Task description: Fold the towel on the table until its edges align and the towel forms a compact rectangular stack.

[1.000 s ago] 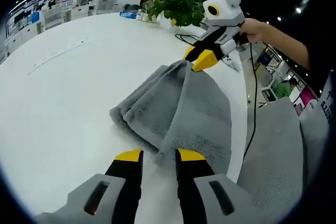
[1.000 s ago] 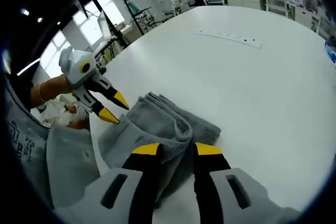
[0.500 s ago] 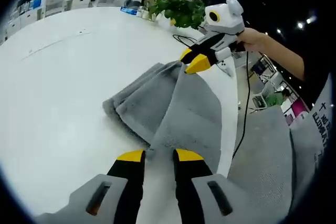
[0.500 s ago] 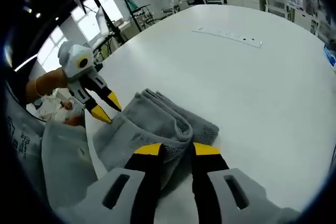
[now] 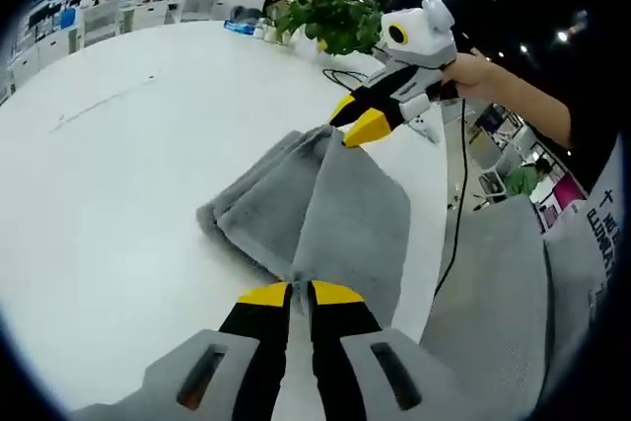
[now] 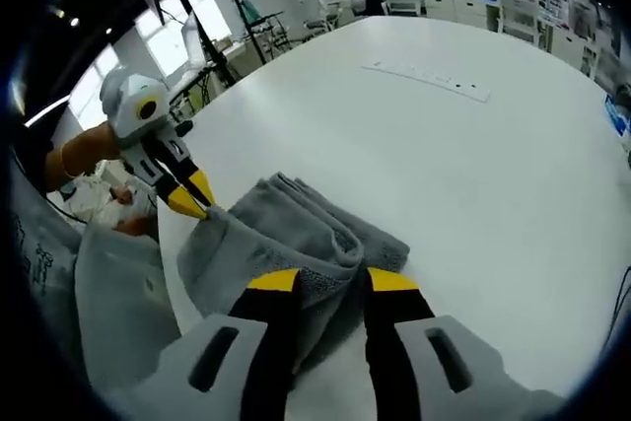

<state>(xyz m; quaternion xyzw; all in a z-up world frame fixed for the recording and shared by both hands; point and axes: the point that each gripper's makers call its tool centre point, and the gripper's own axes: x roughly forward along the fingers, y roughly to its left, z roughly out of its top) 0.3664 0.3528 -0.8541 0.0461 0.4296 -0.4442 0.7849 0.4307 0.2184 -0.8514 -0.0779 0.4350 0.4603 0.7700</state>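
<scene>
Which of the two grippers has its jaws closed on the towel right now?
The left gripper: jaws pinched together on the towel corner. The right gripper stands open.

Fuzzy matt grey cloth towel (image 5: 325,209), smooth white table (image 5: 108,175) surface

1. The towel (image 5: 330,209) is seen in plain mid grey, unpatterned, with a fuzzy nap; the same grey is shown in the right gripper view (image 6: 286,239).
2. The table (image 5: 118,165) is seen in plain white.
3. The left gripper (image 5: 292,293) is tipped in yellow over black jaws, with a grey body.
4. The right gripper (image 6: 330,281) is coloured alike: yellow tips, black jaws, grey housing.
5. The potted plant (image 5: 330,15) at the far side is seen in green.
</scene>
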